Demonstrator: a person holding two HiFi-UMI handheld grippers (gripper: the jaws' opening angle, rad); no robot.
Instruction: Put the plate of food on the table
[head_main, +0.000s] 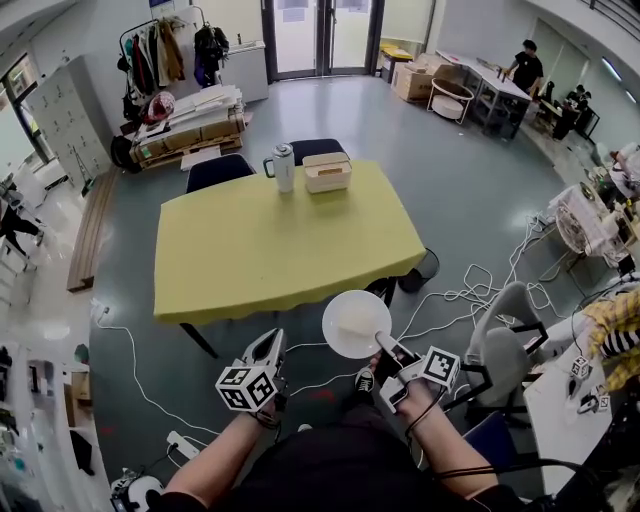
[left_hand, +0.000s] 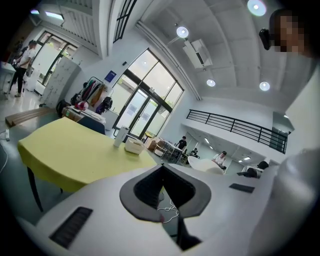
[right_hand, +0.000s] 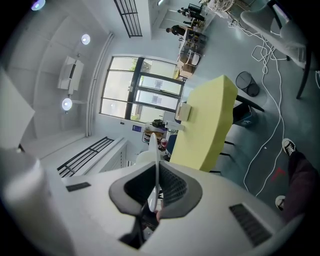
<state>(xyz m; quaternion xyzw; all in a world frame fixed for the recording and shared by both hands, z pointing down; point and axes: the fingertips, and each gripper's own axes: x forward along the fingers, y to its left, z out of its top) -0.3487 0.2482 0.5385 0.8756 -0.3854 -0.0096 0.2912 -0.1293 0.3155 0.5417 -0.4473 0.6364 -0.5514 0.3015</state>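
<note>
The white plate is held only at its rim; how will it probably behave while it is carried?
The plate looks rigid: it shows no bend though the right gripper pinches only one edge. Gripped so far off-centre, it may pivot downward in the jaws. Its smooth surface probably slips easily.

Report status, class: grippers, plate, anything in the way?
Right gripper shut on plate rim; left gripper shut, empty. Plate held short of yellow table. Tumbler and box at far edge.

I count one plate (head_main: 355, 322), one yellow tabletop (head_main: 280, 250), one tumbler (head_main: 284, 166), one white box (head_main: 327, 171), two dark chairs (head_main: 218, 170), two tools: left tool (head_main: 270, 345), right tool (head_main: 385, 345).
</note>
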